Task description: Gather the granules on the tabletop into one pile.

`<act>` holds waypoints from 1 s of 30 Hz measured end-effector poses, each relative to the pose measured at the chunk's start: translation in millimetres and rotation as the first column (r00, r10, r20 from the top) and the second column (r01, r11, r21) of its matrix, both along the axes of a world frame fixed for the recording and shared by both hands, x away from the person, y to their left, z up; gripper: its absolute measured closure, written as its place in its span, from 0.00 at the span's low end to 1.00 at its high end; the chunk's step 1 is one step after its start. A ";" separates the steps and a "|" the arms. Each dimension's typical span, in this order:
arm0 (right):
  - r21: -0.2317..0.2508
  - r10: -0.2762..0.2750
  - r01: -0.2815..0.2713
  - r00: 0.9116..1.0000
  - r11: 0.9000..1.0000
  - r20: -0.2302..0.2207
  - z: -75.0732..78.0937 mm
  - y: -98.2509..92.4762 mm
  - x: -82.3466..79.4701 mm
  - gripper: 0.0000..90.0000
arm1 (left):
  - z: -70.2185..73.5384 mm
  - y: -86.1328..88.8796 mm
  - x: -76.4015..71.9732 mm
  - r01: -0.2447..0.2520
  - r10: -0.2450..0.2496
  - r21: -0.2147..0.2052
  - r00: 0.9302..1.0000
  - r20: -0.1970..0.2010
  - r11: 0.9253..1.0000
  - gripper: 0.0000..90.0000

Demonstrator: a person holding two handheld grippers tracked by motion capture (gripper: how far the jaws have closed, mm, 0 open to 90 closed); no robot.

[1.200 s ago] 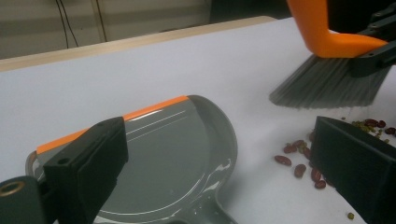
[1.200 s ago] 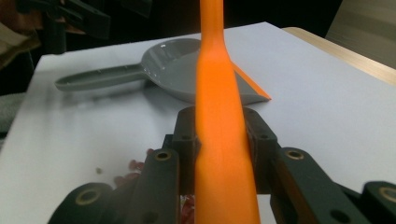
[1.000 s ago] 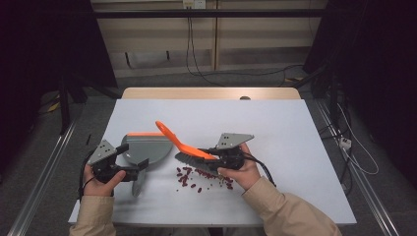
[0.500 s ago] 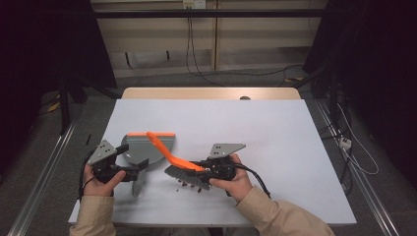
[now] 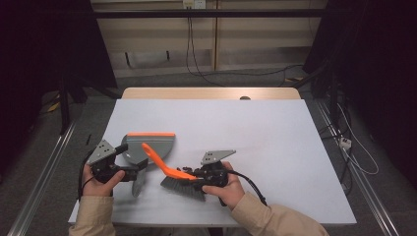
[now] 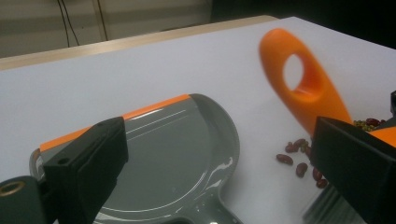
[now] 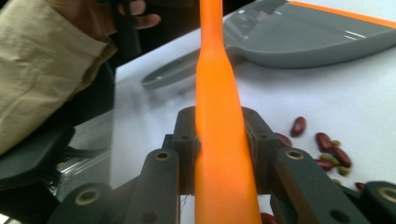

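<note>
2 grippers on the white table — my right gripper has its jaws clamped tight on the orange brush handle, bristles down beside the red beans. My left gripper holds the grey dustpan handle, jaws spread wide in its own view — whether they squeeze, I can't tell. Dustpan sits flat, just left of the brush.
</note>
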State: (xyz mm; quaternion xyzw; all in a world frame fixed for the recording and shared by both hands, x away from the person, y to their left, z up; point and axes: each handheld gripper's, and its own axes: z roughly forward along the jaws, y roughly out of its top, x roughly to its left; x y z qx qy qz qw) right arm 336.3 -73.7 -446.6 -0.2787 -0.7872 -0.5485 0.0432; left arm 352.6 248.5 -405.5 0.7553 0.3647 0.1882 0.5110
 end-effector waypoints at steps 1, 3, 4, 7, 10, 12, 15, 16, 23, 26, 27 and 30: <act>-0.009 -0.011 0.011 1.000 1.000 -0.008 -0.1 -0.7 1.8 0.79 | 0.0 0.0 0.0 -0.001 0.001 0.000 1.000 0.000 1.000 0.05; -0.025 -0.033 0.033 0.999 0.999 -0.029 -0.9 -3.2 5.6 0.79 | 0.0 0.0 0.1 -0.001 0.001 0.000 1.000 0.000 1.000 0.05; -0.028 -0.039 0.038 0.998 0.999 -0.042 -1.6 -4.6 7.8 0.79 | 0.0 0.0 0.0 -0.001 0.001 0.000 1.000 0.000 1.000 0.05; -0.035 -0.057 0.054 0.996 0.998 -0.072 -3.2 -8.0 12.4 0.79 | 0.1 0.0 -0.2 0.000 0.000 0.002 1.000 0.002 1.000 0.05; -0.042 -0.063 0.060 0.995 0.997 -0.078 -3.1 -10.5 13.6 0.79 | 0.5 0.7 -0.5 -0.001 0.001 0.005 1.000 0.004 1.000 0.05; -0.043 -0.070 0.066 0.994 0.997 -0.087 -3.0 -12.9 14.3 0.79 | 0.7 1.1 -0.7 -0.002 0.002 0.003 1.000 0.005 1.000 0.05; -0.047 -0.077 0.073 0.993 0.996 -0.092 -3.5 -17.3 15.6 0.79 | 0.6 1.7 -0.9 -0.003 0.003 0.003 1.000 0.005 1.000 0.05; -0.048 -0.080 0.076 0.993 0.996 -0.090 -3.4 -18.6 15.9 0.79 | 0.7 1.7 -0.9 -0.004 0.004 0.004 1.000 0.005 1.000 0.05; -0.057 -0.109 0.105 0.990 0.993 -0.086 -3.1 -32.1 19.2 0.79 | 0.9 0.4 -1.1 -0.002 0.002 0.003 1.000 0.006 1.000 0.05; -0.060 -0.121 0.116 0.989 0.991 -0.083 -2.4 -37.6 19.8 0.79 | 1.0 0.4 -1.0 0.000 0.000 0.006 1.000 0.008 1.000 0.05; -0.064 -0.120 0.115 0.990 0.991 -0.075 -2.4 -39.5 20.3 0.79 | 1.1 0.3 -1.1 0.000 -0.001 0.006 1.000 0.008 1.000 0.05; -0.067 -0.134 0.129 0.988 0.989 -0.076 -2.3 -44.2 20.7 0.79 | 1.0 0.3 -1.1 0.000 0.000 0.006 1.000 0.008 1.000 0.05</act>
